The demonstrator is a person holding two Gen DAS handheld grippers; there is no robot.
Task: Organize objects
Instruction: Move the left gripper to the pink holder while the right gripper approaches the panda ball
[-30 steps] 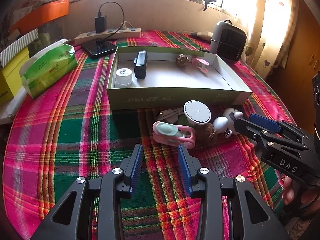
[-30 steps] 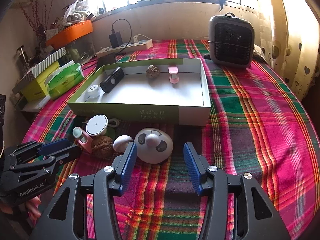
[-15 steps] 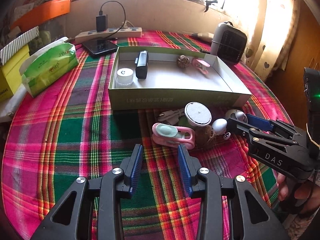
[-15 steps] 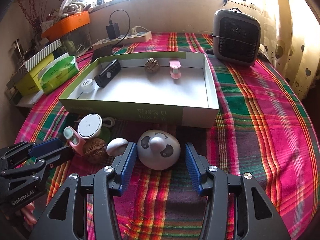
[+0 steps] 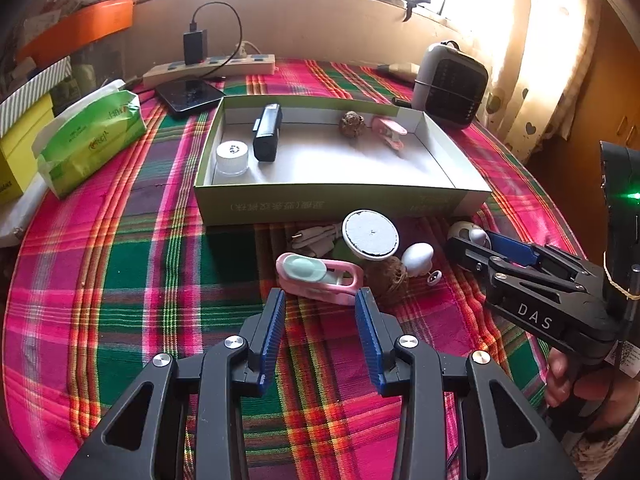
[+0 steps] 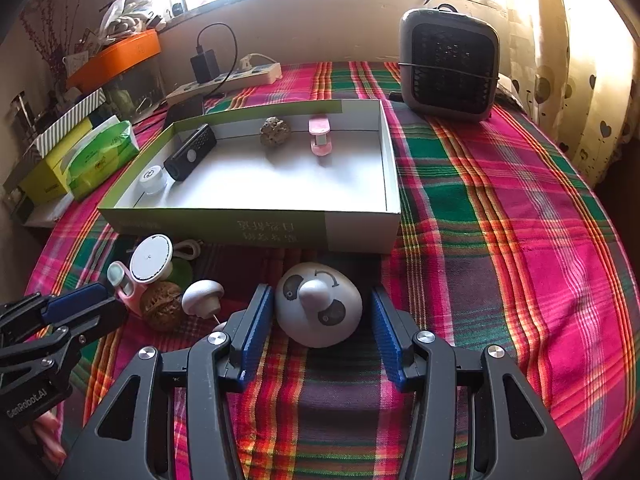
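A green-and-white box [image 5: 340, 200] [image 6: 360, 232] holds a white jar [image 5: 232, 158], a black device [image 5: 267, 132], a walnut [image 5: 351, 123] and a pink clip [image 5: 390, 132]. In front of it lie a pink-and-mint clip [image 5: 318, 278], a round white disc [image 5: 371, 234], a walnut [image 6: 162, 306], a white mushroom toy [image 6: 202, 296] and a white panda toy [image 6: 318, 304]. My right gripper [image 6: 318, 320] is open, with its fingers on either side of the panda. My left gripper [image 5: 320, 320] is open and empty, just short of the pink-and-mint clip.
A grey heater [image 6: 450, 64] stands at the back right. A power strip [image 5: 208, 68] with a charger and a dark phone [image 5: 188, 94] lie behind the box. A green tissue pack [image 5: 90, 136] and yellow box [image 5: 18, 156] sit on the left.
My right gripper has moved forward so its fingers now flank the panda toy. My left gripper has edged closer to the pink-and-mint clip.
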